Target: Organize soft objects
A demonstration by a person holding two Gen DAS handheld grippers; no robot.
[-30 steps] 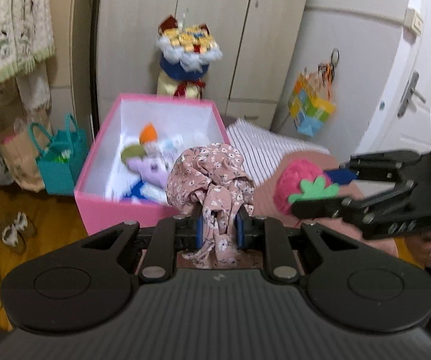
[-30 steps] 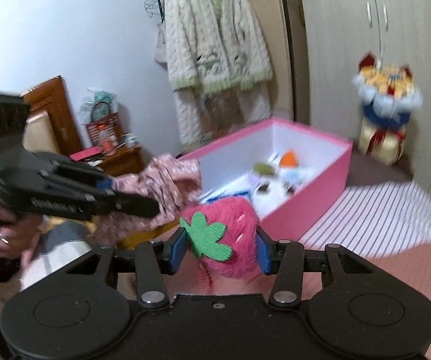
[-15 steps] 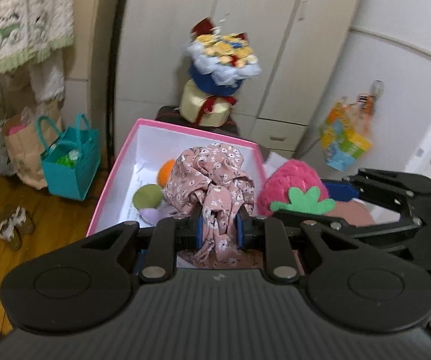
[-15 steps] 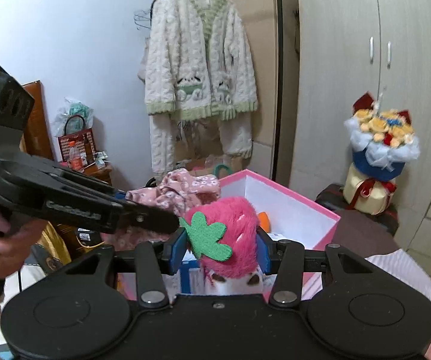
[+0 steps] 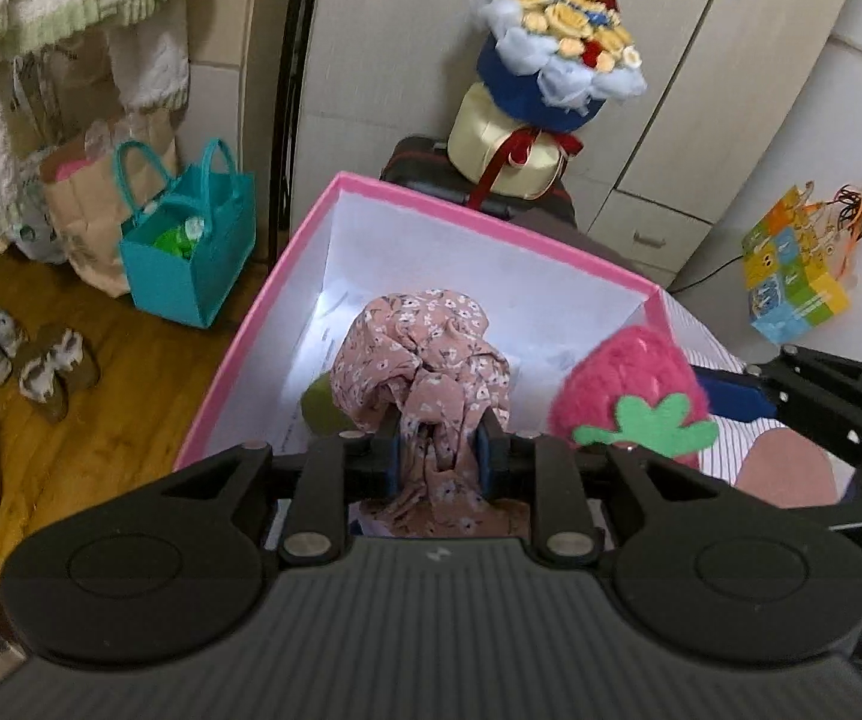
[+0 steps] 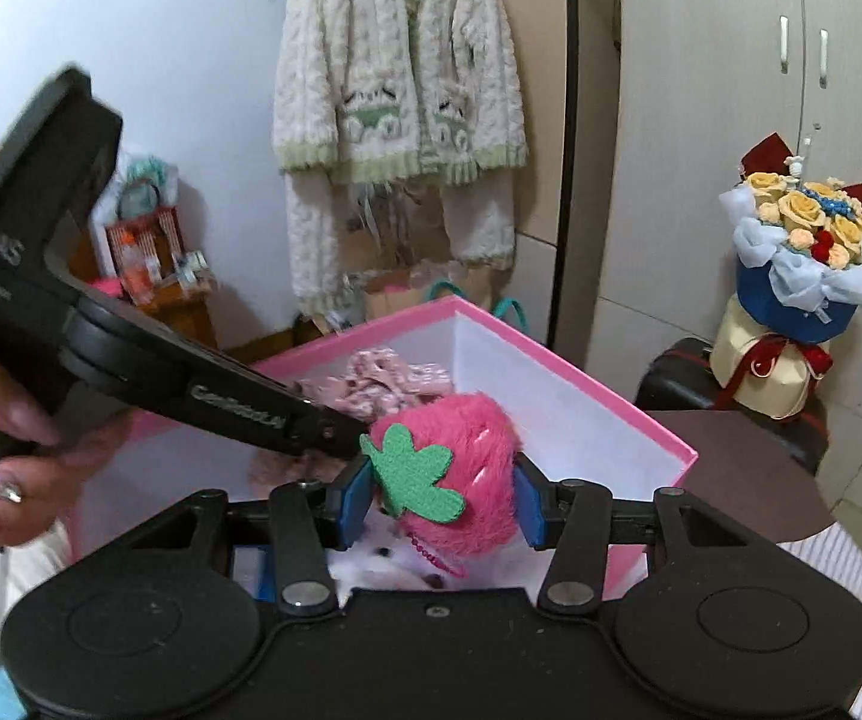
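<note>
Poised to drop both inside, the left gripper (image 5: 436, 450) pinches a floral cloth (image 5: 425, 360) and the right gripper (image 6: 439, 495) clamps a plush strawberry (image 6: 460, 468), each above the pink box (image 5: 478, 222) just ahead.

Soft, even indoor light fills both views, with no hard shadows. The white inner wall of the pink box (image 5: 490, 276) shows a bright, nearly blown patch at its near-left corner. Fisheye bending curves the wardrobe doors (image 6: 730, 120) and darkens the frame corners. The person's hand (image 6: 5, 480) is slightly blurred.
</note>
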